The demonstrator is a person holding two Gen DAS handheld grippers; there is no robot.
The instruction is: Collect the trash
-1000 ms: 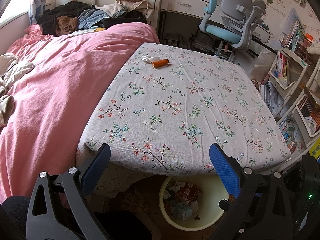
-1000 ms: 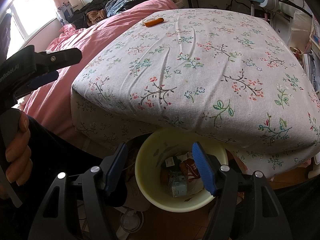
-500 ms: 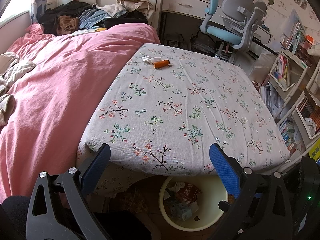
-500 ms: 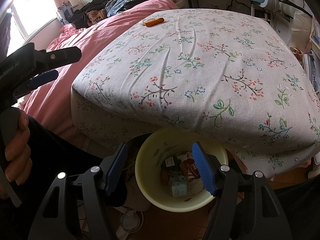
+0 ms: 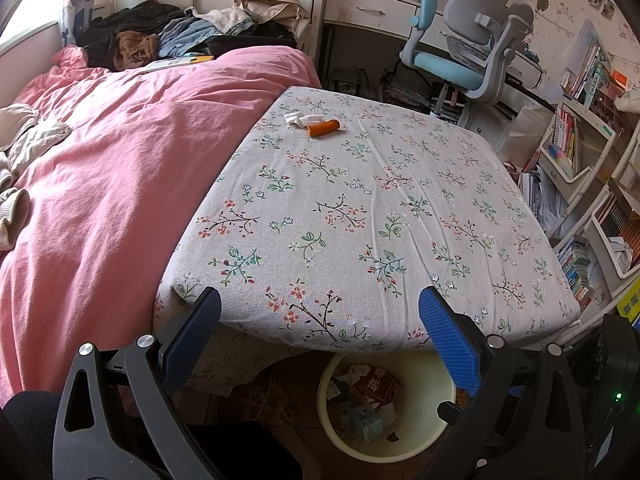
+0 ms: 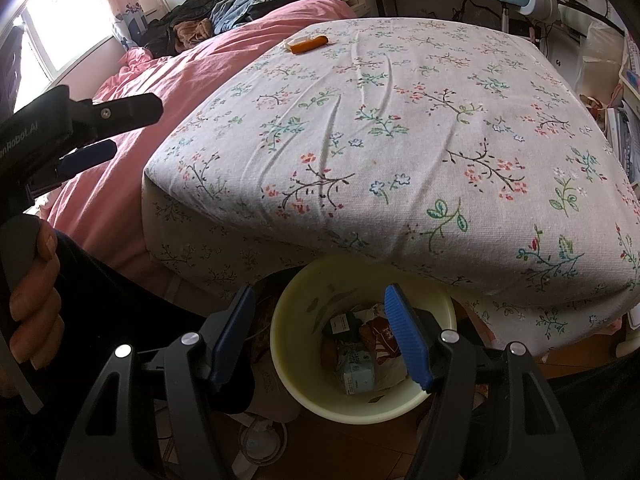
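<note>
Both of our hand-held grippers, left (image 5: 320,332) and right (image 6: 320,332), hang with jaws apart, nothing held, over the yellow bin (image 6: 288,344). Remaining trash, an orange wrapper (image 5: 323,128) touching a crumpled white paper (image 5: 298,119), lies at the surface's (image 5: 360,220) far edge, well apart. Likely light and soft; we'd pinch the wrapper mid-length.

Bright daylight pours in from the window (image 6: 48,36) on the far left, blown out white. Everything's sharp, but edges bend and corners go black.
</note>
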